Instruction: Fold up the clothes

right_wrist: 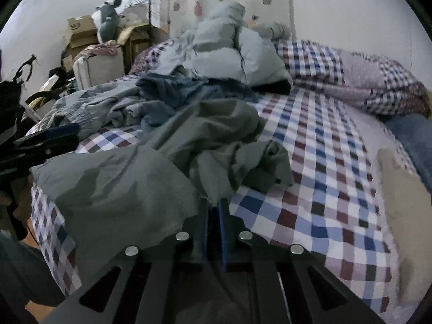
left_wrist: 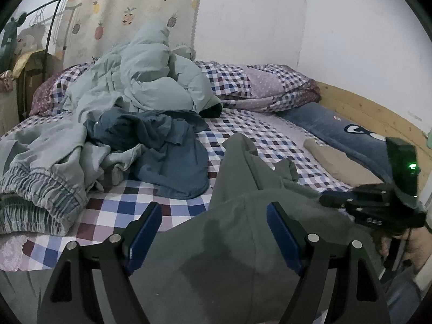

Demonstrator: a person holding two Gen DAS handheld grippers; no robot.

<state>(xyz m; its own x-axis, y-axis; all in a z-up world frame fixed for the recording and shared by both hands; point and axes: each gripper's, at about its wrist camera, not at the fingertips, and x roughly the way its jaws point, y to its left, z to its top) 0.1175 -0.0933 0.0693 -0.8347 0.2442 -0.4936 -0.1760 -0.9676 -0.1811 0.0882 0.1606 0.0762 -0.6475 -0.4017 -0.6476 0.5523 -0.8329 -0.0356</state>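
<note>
The left gripper (left_wrist: 214, 216) has its jaws spread wide, the blue pads (left_wrist: 280, 232) standing on either side of a grey garment (left_wrist: 229, 256) without pinching it. The cloth lies slack between and under them at the near edge of the bed (left_wrist: 121, 202).

The right gripper (right_wrist: 213, 210) has its jaws pressed together, clamped on the near hem of the same grey garment (right_wrist: 121, 189). From that pinch the cloth runs away across the bed in a rumpled heap, one crumpled end (right_wrist: 270, 167) resting on the checked sheet (right_wrist: 310, 175).

In the left wrist view the right gripper shows at the far right edge, with a green light (left_wrist: 412, 165) on its body and a hand (left_wrist: 415, 248) beneath it. In the right wrist view the left gripper (right_wrist: 46, 140) sits at the left edge, just beside the garment.

Further back on the bed lies a dark blue garment (left_wrist: 172, 156), touching a pale grey-blue garment with a gathered waistband (left_wrist: 35, 186) to its left. Behind them a light blue padded jacket (left_wrist: 154, 81) is piled against a folded checked quilt (left_wrist: 264, 86). A blue pillow (left_wrist: 337, 127) and a beige pillow (left_wrist: 329, 159) lie along the wooden headboard (left_wrist: 372, 110). A pineapple-print curtain (left_wrist: 129, 8) hangs on the wall behind.
</note>
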